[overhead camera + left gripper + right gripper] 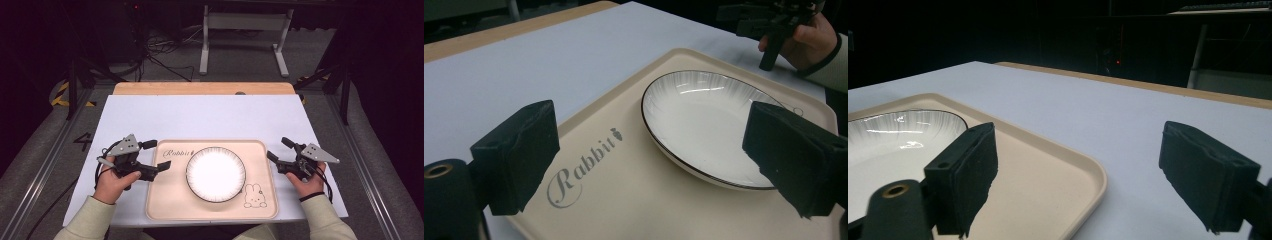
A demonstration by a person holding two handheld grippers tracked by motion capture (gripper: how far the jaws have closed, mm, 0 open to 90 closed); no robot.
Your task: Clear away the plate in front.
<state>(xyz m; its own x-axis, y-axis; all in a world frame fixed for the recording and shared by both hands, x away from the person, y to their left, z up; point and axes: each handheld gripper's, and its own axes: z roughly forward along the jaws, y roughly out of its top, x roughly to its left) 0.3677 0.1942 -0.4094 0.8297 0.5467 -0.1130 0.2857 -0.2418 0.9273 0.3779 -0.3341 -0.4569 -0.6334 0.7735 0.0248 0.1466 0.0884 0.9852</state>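
Both sets of jaws spread, empty: left gripper point(150, 157) and right gripper point(281, 152) flank the tray point(165, 200). Probably pre-grasp; next, I'd close in on plate point(215, 174).

White dark-rimmed plate point(215, 174), empty, upright, centred on beige tray point(165, 205)

A white plate point(215, 174) sits in the middle of a tan tray point(170, 205) on the table point(200, 117). The left gripper point(154, 156) and the right gripper point(278, 150) wait beside the tray, jaws wide apart.
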